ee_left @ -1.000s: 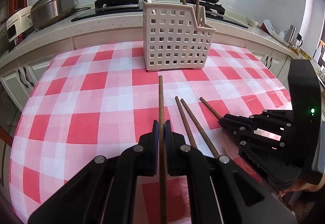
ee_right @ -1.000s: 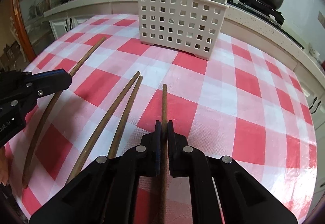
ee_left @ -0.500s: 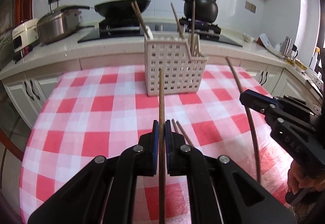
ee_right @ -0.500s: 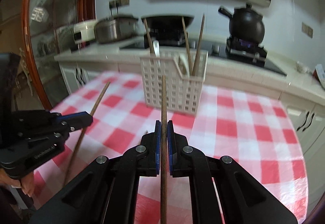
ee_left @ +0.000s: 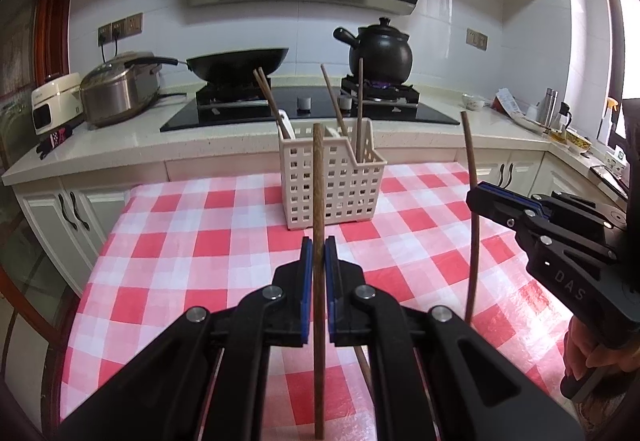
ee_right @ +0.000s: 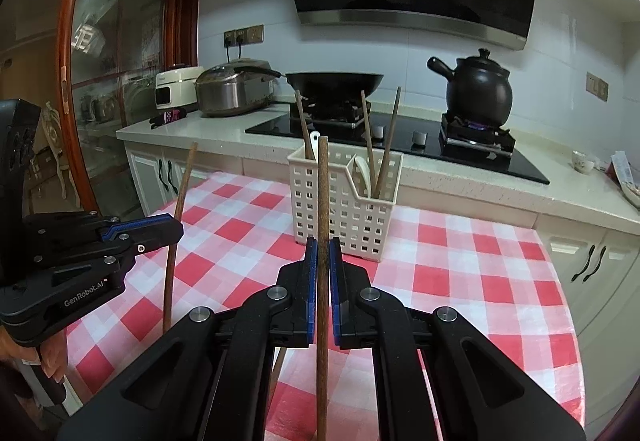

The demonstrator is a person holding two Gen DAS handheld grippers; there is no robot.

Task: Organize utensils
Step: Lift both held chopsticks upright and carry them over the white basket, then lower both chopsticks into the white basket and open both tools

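Note:
My left gripper (ee_left: 319, 253) is shut on a brown chopstick (ee_left: 318, 181) that stands upright, lifted above the checked tablecloth (ee_left: 208, 241). In the right wrist view my right gripper (ee_right: 323, 253) is likewise shut on a second upright chopstick (ee_right: 323, 193). Each gripper shows in the other's view: the right gripper (ee_left: 476, 197) with its chopstick (ee_left: 470, 161), the left gripper (ee_right: 176, 229) with its chopstick (ee_right: 182, 185). The white slotted basket (ee_left: 332, 185) (ee_right: 348, 201) stands ahead at the table's far edge and holds several chopsticks and a white spoon. Another chopstick (ee_left: 362, 361) lies on the cloth, mostly hidden under my fingers.
Behind the table runs a counter (ee_left: 120, 145) with a hob, a black wok (ee_left: 240, 61), a black clay pot (ee_left: 380, 49), a steel pressure cooker (ee_left: 116, 89) and a white cooker (ee_left: 52, 101). A hand (ee_left: 588, 353) holds the right gripper. The table edge drops off at the left.
Both grippers have risen off the table with their chopsticks, which now stand upright in the air. The views have tipped up, and the basket looks farther and lower.

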